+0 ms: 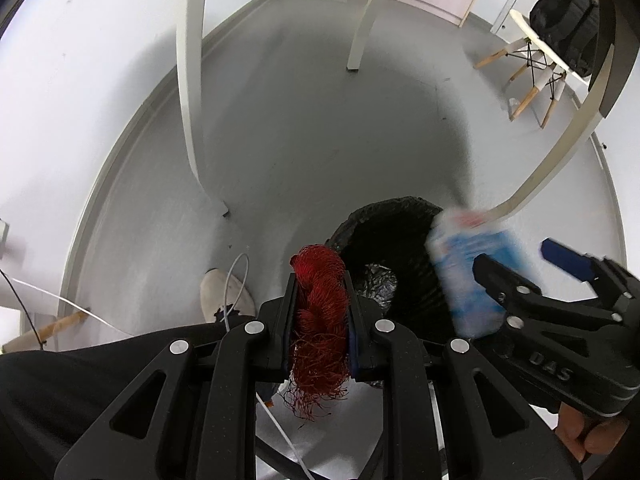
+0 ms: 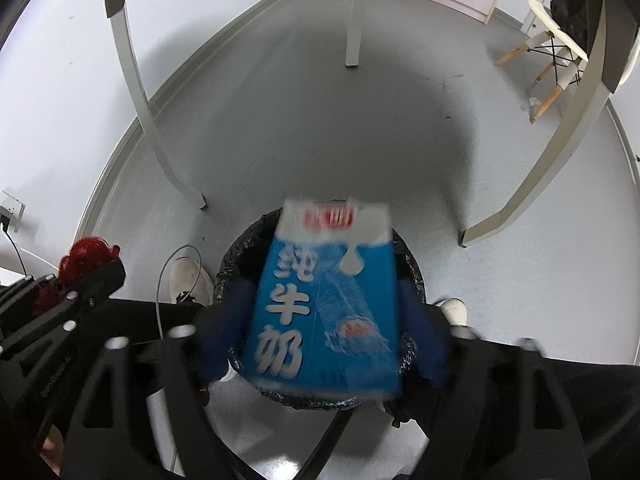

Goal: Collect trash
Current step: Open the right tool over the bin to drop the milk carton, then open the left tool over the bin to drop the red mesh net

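Milk carton [image 2: 324,304], blurred, lies between the spread pads of the right gripper [image 2: 324,320] over the lined bin [image 2: 412,276], lower centre. Left gripper [image 1: 320,292] is clamped on red netting [image 1: 320,300].

The trash bin [image 2: 412,276] stands on the floor [image 1: 304,128], near the middle of the scene, between the counter legs [image 1: 192,112]. The milk carton [image 2: 326,304] hangs above the bin's mouth, between the jaws of the right gripper [image 2: 324,328], which stand apart from its sides. The left gripper [image 1: 320,304], left of the carton and just left of the bin, is clamped on a net bundle [image 1: 320,312]. A shoe [image 1: 224,292] rests on the floor left of the bin. A chair [image 1: 536,52] stands far right.
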The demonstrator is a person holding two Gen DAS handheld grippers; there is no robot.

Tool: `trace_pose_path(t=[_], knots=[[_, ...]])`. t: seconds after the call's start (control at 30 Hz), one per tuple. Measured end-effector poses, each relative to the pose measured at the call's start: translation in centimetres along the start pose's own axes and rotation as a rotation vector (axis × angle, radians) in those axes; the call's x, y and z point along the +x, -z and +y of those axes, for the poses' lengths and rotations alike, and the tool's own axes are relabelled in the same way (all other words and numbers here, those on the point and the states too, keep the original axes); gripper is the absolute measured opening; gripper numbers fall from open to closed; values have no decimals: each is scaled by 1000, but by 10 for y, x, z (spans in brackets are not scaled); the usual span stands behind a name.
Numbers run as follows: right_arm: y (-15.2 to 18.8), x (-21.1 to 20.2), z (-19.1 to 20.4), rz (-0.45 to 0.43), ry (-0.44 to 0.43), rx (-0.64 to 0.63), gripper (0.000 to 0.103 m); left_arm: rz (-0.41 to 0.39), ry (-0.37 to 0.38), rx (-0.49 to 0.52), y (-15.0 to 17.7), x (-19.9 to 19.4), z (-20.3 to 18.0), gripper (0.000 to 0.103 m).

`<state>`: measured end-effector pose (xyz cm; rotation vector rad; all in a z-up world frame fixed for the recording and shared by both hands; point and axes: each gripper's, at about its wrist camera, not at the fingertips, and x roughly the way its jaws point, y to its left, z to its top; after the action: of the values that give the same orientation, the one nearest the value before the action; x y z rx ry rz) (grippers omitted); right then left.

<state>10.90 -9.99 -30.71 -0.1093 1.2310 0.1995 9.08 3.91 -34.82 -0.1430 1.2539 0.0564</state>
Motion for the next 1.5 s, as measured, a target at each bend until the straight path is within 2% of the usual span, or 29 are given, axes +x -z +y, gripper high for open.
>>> trace_pose_path(t=[0.17,0.43,0.73,0.97,1.13,1.3,1.5], knots=[[2,-1,-8,-14,6,7,95,11,7,-5,-3,4,-6,19],[9,-13,-36,-41,39,63,95,26,38,26,-4,11,-30,19],[22,-29,-83,-80,70,147,95,23,78,115,-6,14,-81,19],[34,-31,-113,-77,94,208,95,34,102,168,-5,21,-110,19],[41,-29,-125,-74,109,228,95,46,116,171,-7,26,-121,20],[44,-29,-134,-77,112,250,95,53,125,165,-6,29,-125,25],[44,-31,-134,-79,110,249,95,50,127,147,-5,27,-122,42]])
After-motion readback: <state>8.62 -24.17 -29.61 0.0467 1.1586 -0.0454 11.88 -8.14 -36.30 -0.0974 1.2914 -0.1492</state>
